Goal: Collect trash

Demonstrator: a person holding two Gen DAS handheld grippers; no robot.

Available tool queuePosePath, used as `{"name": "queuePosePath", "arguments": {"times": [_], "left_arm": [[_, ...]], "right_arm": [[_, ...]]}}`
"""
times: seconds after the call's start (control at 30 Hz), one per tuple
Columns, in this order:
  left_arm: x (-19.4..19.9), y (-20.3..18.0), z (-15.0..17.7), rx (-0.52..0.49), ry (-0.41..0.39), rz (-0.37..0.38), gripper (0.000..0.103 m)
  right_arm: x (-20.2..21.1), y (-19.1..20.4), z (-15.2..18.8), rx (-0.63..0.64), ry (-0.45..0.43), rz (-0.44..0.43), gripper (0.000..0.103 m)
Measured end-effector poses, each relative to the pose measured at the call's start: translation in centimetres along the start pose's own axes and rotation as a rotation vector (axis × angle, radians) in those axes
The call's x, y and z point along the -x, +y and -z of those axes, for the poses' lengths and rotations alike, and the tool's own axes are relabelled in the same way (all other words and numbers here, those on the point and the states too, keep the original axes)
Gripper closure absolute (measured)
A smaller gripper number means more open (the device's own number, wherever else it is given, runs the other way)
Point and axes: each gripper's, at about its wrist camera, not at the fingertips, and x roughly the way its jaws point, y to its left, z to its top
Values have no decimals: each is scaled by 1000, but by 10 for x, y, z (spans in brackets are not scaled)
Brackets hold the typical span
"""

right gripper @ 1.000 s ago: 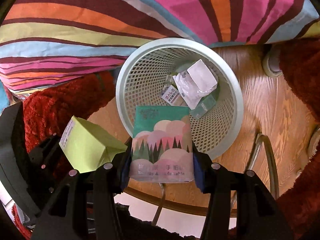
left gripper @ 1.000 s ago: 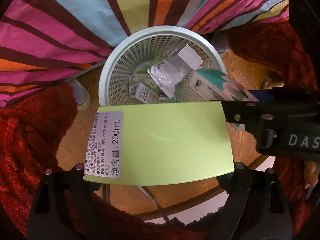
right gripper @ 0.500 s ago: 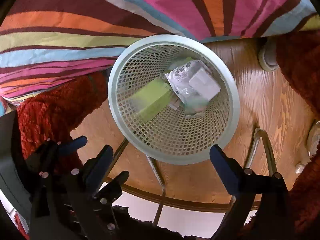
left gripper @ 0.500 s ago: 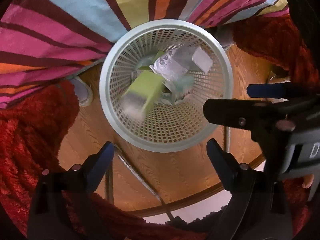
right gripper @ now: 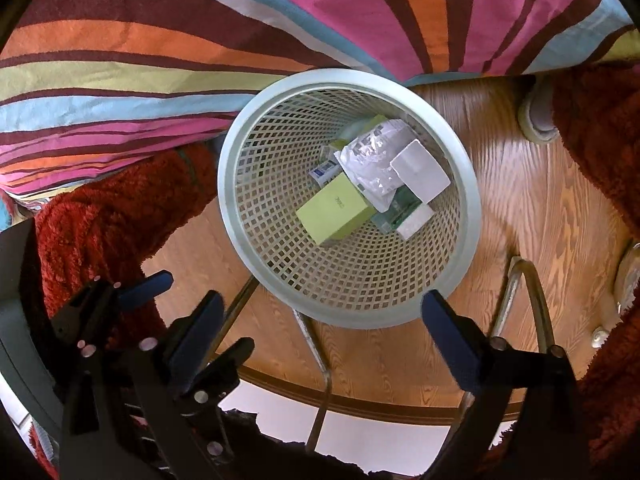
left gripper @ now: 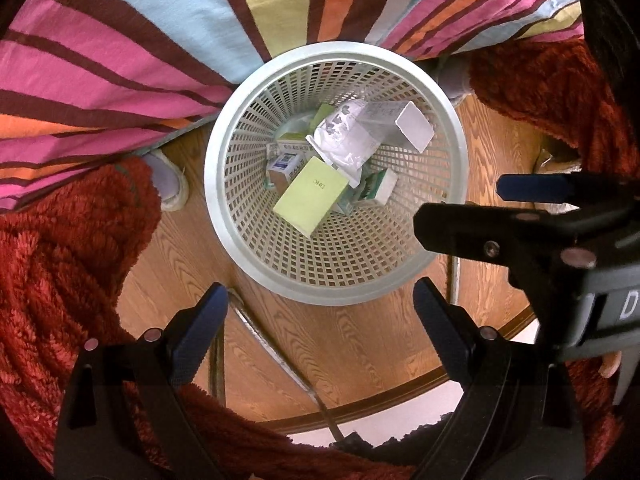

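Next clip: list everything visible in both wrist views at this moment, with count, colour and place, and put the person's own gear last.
waste basket: one, pale lattice plastic, on the wooden floor by the bedspread
lime-green box: one, lying in the basket on top of the other trash
white box: one, leaning on the basket's far wall
crumpled clear wrapper: one, whitish, on the pile beside the white box
green-and-white carton: one, partly under the wrapper
small printed cartons: several, count unclear, beneath the pile
striped bedspread: one, multicoloured, behind the basket
red shaggy fabric: on both sides of the floor
metal rods: thin, silver, over the floor
left hand-held gripper: open, empty
right hand-held gripper: open, empty
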Motion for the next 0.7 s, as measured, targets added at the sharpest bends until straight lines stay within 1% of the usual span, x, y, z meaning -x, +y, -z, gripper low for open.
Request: {"name": "queuePosePath", "arguments": {"times": [0.27,0.53,0.7], "left_arm": [[11,14,3,84,-49,24,12],[13,13,4,84,-54,1,12],[27,17,7,114,-123,-6,12]], "right_arm": [[5,0,2,-1,-26,24,8],[9,1,4,12,-48,64,8],[20,4,7,38,-98,96,8]]}}
